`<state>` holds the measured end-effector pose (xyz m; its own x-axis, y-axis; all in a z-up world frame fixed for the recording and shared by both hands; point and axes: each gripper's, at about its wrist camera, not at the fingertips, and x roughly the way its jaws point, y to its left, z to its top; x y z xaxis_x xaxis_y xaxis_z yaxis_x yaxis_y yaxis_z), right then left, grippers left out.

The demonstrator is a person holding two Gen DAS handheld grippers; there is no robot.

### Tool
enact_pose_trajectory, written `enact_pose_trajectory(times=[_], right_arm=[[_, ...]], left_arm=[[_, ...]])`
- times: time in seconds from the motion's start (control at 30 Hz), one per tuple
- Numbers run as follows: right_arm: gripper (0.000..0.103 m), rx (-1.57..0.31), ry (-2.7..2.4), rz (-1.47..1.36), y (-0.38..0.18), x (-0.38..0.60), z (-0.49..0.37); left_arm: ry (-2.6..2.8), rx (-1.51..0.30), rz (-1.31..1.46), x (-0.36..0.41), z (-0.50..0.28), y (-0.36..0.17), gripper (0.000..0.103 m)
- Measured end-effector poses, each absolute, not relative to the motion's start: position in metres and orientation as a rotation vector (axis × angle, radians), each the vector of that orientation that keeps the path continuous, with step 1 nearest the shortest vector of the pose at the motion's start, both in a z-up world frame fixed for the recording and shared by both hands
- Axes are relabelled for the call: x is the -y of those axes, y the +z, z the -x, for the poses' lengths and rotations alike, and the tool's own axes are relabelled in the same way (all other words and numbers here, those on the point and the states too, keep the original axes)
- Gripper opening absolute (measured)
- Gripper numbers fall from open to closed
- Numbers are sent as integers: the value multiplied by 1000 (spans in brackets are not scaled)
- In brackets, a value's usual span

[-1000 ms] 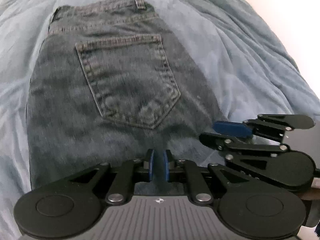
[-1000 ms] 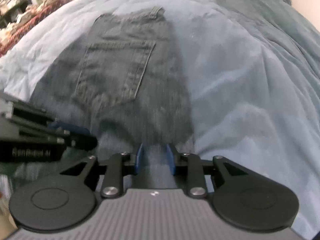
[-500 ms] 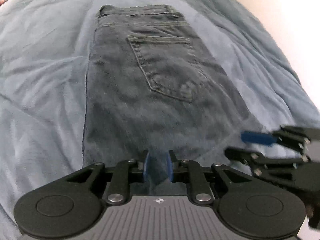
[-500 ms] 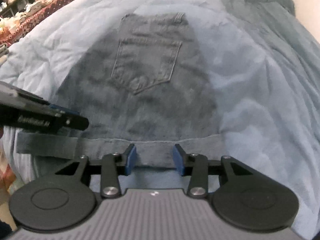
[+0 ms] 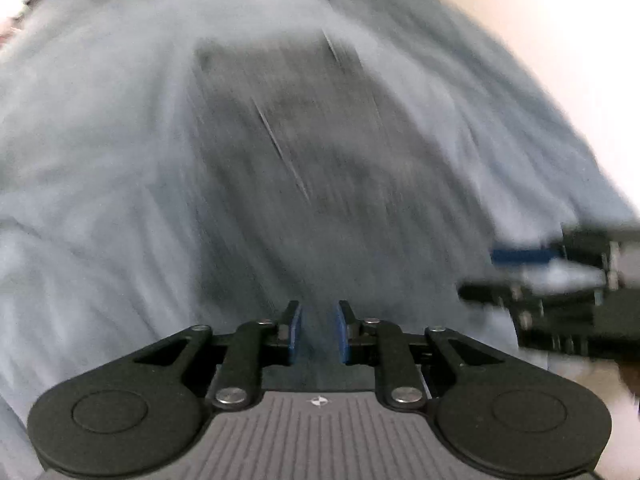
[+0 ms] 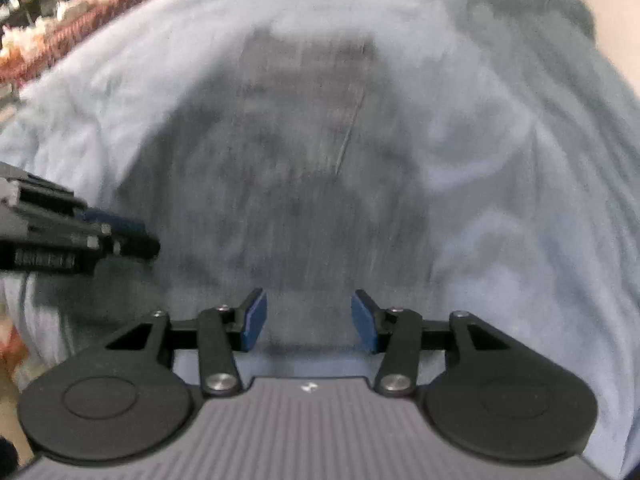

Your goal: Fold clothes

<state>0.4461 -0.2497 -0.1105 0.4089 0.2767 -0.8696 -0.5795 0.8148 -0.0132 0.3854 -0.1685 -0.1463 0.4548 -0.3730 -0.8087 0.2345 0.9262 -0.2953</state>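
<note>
Jeans lay folded flat on the blue bedcover. Right tool had just spread wide, dropping the near fold; left tool slightly parted, empty. Fold done.

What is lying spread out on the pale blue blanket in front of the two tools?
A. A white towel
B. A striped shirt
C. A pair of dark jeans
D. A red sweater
C: the dark jeans lie flat on the blanket, the denim blurred but plain in both views.
</note>
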Motion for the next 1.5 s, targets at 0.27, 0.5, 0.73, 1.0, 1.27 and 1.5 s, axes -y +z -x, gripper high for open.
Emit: enact_pose_trajectory(times=[0.27, 0.5, 0.73, 1.0, 1.27, 1.5], right_arm=[[20, -1034, 502, 258, -131, 236, -500], [20, -1140, 475, 255, -143, 257, -484], [24, -1056, 516, 215, -100, 256, -528], [38, -961, 704, 317, -100, 200, -635], [47, -1129, 926, 237, -136, 168, -742], [20, -1201, 1020, 250, -143, 152, -770]], left_arm=[[-302, -1101, 136, 157, -441, -181, 3], [-374, -1196, 119, 152, -407, -181, 2], [-338, -1109, 253, 125, -456, -154, 14], [-422, -943, 195, 109, -532, -155, 40], [-606, -1014, 310, 95, -620, -196, 60], [-703, -1123, 570, 79, -655, -221, 18]])
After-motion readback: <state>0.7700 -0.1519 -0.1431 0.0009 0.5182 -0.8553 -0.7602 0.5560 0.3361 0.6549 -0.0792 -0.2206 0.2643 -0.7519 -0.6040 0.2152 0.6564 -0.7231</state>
